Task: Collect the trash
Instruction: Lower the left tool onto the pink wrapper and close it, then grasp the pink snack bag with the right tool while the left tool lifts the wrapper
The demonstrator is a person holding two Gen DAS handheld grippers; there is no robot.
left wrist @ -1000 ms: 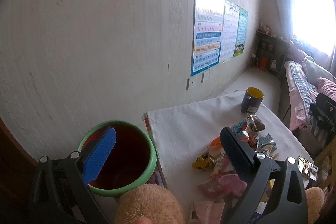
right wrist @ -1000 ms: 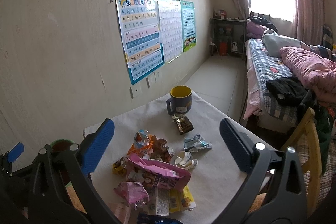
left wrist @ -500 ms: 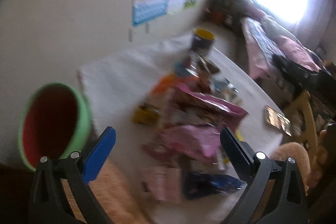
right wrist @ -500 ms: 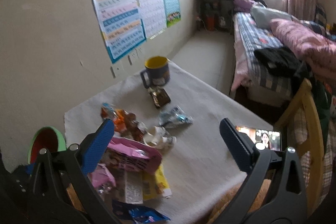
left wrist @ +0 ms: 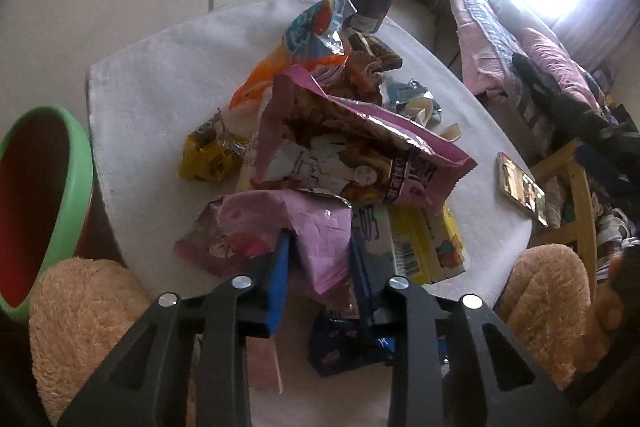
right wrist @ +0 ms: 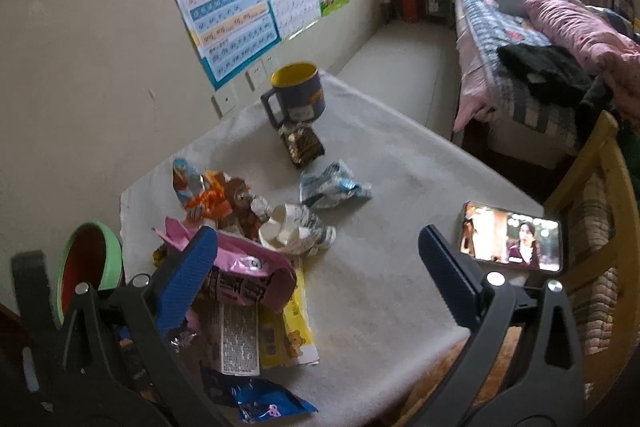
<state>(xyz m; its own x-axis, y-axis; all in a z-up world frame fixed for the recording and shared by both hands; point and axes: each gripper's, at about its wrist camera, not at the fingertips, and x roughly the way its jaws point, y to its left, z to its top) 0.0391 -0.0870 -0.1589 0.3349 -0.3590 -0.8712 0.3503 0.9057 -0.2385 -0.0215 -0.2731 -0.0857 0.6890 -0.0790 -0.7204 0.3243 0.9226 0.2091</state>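
- Trash, a heap of empty snack wrappers, covers the near-left part of the white-clothed table (right wrist: 400,187); it lies between the mug (right wrist: 298,93) at the far edge and the person's side, so both grippers can reach it from where they are held
- The pale pink wrapper (left wrist: 272,227) sits at the near edge of the heap, crumpled and standing up in a fold; that raised fold gives the fingers something to pinch
- The left gripper (left wrist: 320,259) points steeply down onto it; its jaws are closing with the pink fold between the blue pads, and they appear to be touching the foil already, so I judge it a grasp just being made
- The right gripper (right wrist: 316,267) is released, jaws spread wide and empty; it hovers over bare cloth beside the heap, its left finger in front of the large pink bag (right wrist: 248,267), probably waiting its turn
- The green-rimmed bin (left wrist: 44,203) stands off the table's left corner, mouth tilted toward the camera and just beside the heap; likely set there so each wrapper needs only a short carry
- The phone (right wrist: 512,237) lies lit at the right edge, well apart from the wrappers; it and the mug are not trash and should stay
- The blue packet (right wrist: 264,401) and the yellow packet (left wrist: 208,155) are not yet gathered
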